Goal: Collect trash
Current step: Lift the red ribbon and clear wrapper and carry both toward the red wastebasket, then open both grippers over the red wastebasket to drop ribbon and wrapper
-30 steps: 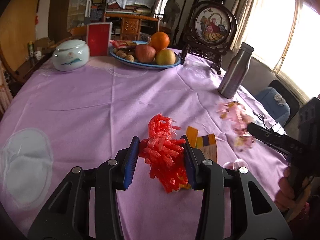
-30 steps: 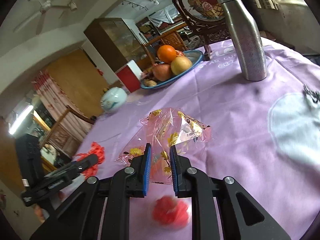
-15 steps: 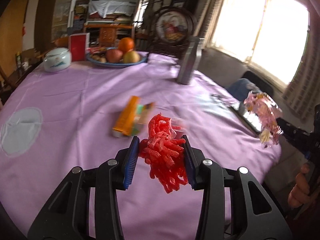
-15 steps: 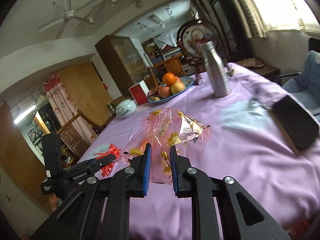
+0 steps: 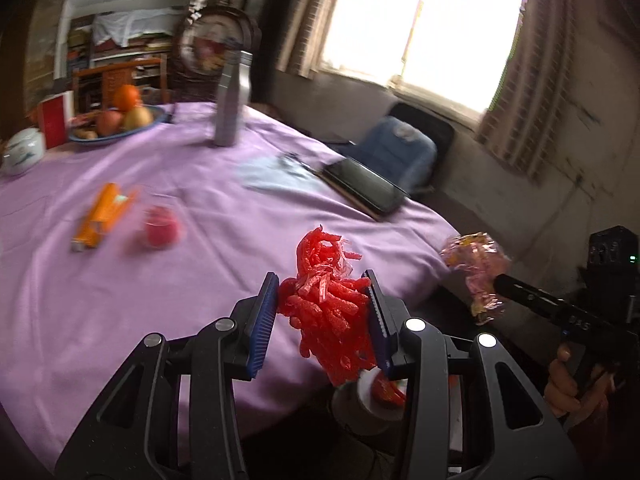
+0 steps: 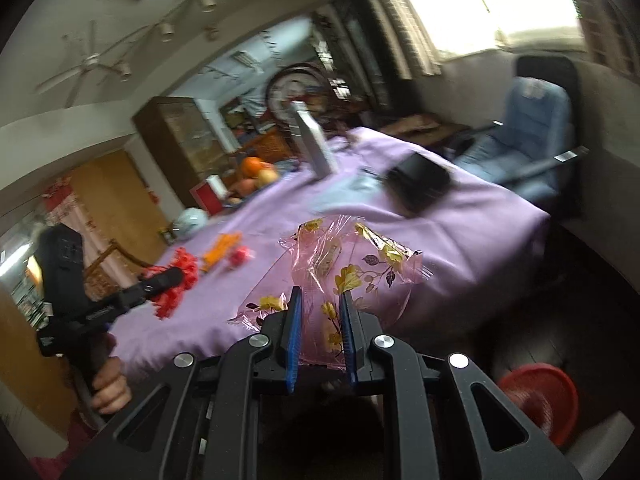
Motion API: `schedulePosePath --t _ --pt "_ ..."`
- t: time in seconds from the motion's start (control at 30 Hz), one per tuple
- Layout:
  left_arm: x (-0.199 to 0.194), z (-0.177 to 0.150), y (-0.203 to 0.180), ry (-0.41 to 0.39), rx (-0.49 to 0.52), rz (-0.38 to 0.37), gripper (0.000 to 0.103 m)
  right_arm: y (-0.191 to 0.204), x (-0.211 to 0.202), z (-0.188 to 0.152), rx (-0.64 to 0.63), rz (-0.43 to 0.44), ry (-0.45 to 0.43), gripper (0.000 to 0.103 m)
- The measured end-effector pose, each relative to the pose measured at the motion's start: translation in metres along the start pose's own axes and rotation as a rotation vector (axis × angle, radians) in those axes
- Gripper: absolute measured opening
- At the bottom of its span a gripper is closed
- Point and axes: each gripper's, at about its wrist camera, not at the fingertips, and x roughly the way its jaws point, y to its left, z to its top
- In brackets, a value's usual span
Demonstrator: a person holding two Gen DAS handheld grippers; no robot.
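Since the red foam netting [image 5: 324,312] is squishy and light, my left gripper [image 5: 320,316] just pinches its middle, off the table [image 5: 120,300] edge; right gripper [image 6: 319,332] clamps the crinkly floral wrapper [image 6: 340,264] corner, slippery stuff, over the red bin [image 6: 540,396].

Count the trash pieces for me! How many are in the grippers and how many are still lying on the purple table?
In the grippers: 2, the red foam netting in the left gripper and the flowered pink cellophane in the right gripper.
On the table: 2, the orange box and the small red wrapper.
Total: 4
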Motion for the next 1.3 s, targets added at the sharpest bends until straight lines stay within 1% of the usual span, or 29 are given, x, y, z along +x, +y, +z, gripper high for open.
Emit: schedulePosePath --t 0.13,0.27,0.3,0.43,0.47,0.57,0.63,0.73,0.77,0.8,0.9,1.0,1.23,1.3 --pt "0.024 -0.011 -0.028 0.045 0.025 -0.056 0.043 -0.046 -0.005 -0.021 0.055 -0.085 0.027 0.02" --pt "0.062 -0.025 -0.054 0.121 0.054 -0.101 0.043 -0.093 0.002 -0.05 0.106 -0.193 0.079 0.02" --pt "0.072 -0.028 -0.059 0.146 0.059 -0.11 0.043 -0.107 0.008 -0.059 0.124 -0.225 0.101 0.02" --pt "0.107 -0.04 -0.074 0.221 0.077 -0.132 0.043 -0.15 0.035 -0.091 0.184 -0.303 0.185 0.02" --pt "0.112 -0.044 -0.078 0.231 0.086 -0.132 0.043 -0.164 0.045 -0.101 0.203 -0.322 0.213 0.02" --pt "0.131 -0.053 -0.087 0.265 0.118 -0.129 0.043 -0.188 0.066 -0.122 0.228 -0.366 0.27 0.02" --pt "0.142 -0.06 -0.093 0.287 0.138 -0.133 0.043 -0.205 0.083 -0.14 0.23 -0.429 0.314 0.022" --pt "0.161 -0.071 -0.102 0.334 0.158 -0.145 0.043 -0.228 0.103 -0.163 0.273 -0.467 0.376 0.029" --pt "0.167 -0.074 -0.103 0.352 0.161 -0.151 0.043 -0.236 0.108 -0.171 0.299 -0.477 0.393 0.034" --pt "0.173 -0.077 -0.105 0.367 0.163 -0.154 0.043 -0.241 0.109 -0.176 0.317 -0.483 0.395 0.039" --pt "0.185 -0.086 -0.111 0.402 0.174 -0.162 0.043 -0.256 0.106 -0.185 0.381 -0.477 0.385 0.039" --pt "0.195 -0.092 -0.119 0.428 0.19 -0.171 0.043 -0.261 0.093 -0.184 0.416 -0.446 0.339 0.039" --pt "0.219 -0.095 -0.14 0.474 0.234 -0.207 0.043 -0.257 0.056 -0.15 0.415 -0.427 0.206 0.041" --pt "0.23 -0.098 -0.15 0.496 0.259 -0.223 0.043 -0.255 0.044 -0.141 0.417 -0.428 0.165 0.046"
